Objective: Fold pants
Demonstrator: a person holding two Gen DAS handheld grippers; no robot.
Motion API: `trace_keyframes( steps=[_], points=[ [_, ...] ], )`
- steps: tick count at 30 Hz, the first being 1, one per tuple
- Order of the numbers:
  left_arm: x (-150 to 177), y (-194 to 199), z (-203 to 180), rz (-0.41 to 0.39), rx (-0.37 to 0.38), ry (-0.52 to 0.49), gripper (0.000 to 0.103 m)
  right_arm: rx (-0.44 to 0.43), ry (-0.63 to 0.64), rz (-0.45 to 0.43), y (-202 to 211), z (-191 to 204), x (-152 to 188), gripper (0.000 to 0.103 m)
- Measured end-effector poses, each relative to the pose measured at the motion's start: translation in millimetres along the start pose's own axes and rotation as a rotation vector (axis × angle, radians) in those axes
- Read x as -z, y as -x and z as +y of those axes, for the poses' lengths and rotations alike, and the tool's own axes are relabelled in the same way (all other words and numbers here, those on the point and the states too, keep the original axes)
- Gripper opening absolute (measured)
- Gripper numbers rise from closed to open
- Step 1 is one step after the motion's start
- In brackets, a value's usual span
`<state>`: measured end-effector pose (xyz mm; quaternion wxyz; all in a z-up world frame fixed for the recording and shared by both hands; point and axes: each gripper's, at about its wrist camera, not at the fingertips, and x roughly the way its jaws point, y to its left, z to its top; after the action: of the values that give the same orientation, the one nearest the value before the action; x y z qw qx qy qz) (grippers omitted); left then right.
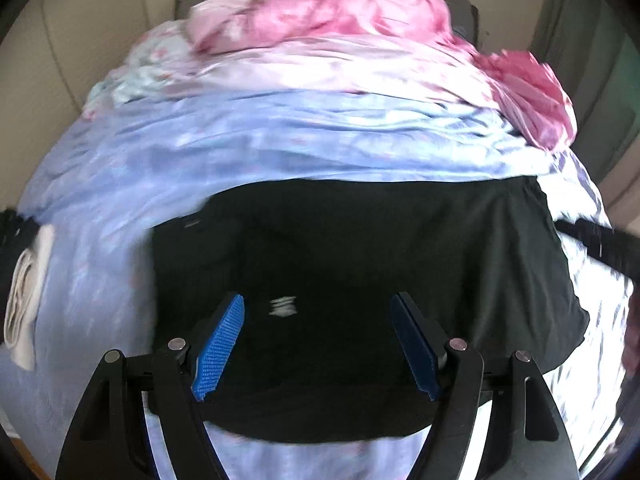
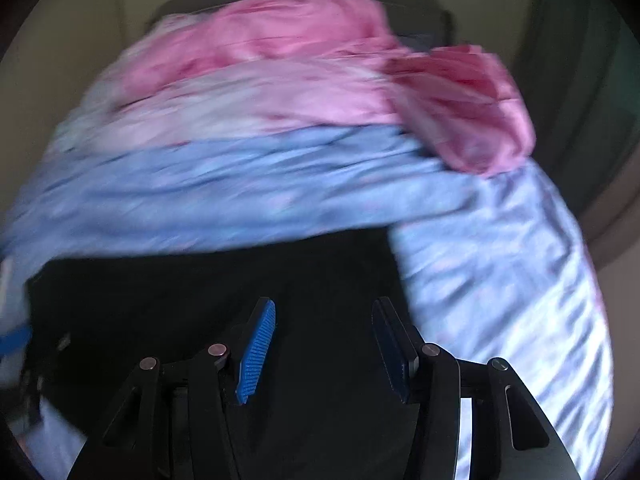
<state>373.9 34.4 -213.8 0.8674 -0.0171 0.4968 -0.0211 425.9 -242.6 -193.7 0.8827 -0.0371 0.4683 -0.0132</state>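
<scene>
The black pants (image 1: 352, 248) lie flat on a blue and pink bedspread (image 1: 240, 144), in a broad dark shape. A small white label (image 1: 283, 306) shows on them. My left gripper (image 1: 318, 304) is open and empty, hovering just above the near part of the pants. In the right wrist view the pants (image 2: 200, 300) fill the lower left. My right gripper (image 2: 324, 308) is open and empty above their right part, near their right edge. Both views are blurred by motion.
A crumpled pink quilt (image 1: 320, 16) is piled at the far end of the bed, with a pink bunch (image 2: 472, 112) at the right. A white folded cloth (image 1: 28, 296) lies at the left edge. A beige wall (image 1: 80, 20) stands behind.
</scene>
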Motion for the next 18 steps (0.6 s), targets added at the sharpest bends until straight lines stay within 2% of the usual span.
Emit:
trace_keyframes(
  steps=[4, 8, 15, 18],
  points=[
    [5.1, 0.9, 65.8, -0.004, -0.002, 0.065, 0.075, -0.105, 0.067, 0.033, 9.9, 68.2, 39.6, 0.052],
    [-7.9, -12.5, 119.5, -0.009, 0.064, 0.055, 0.075, -0.198, 0.119, 0.062, 7.0, 134.4, 51.0, 0.052],
    [-36.1, -53.5, 159.0, 0.047, 0.234, 0.010, 0.075, -0.285, 0.089, 0.049, 1.6, 215.5, 33.0, 0.052],
    [-44.1, -76.7, 166.2, 0.083, 0.281, 0.010, 0.075, -0.282, 0.099, 0.043, -0.5, 240.4, 28.4, 0.052]
  ],
)
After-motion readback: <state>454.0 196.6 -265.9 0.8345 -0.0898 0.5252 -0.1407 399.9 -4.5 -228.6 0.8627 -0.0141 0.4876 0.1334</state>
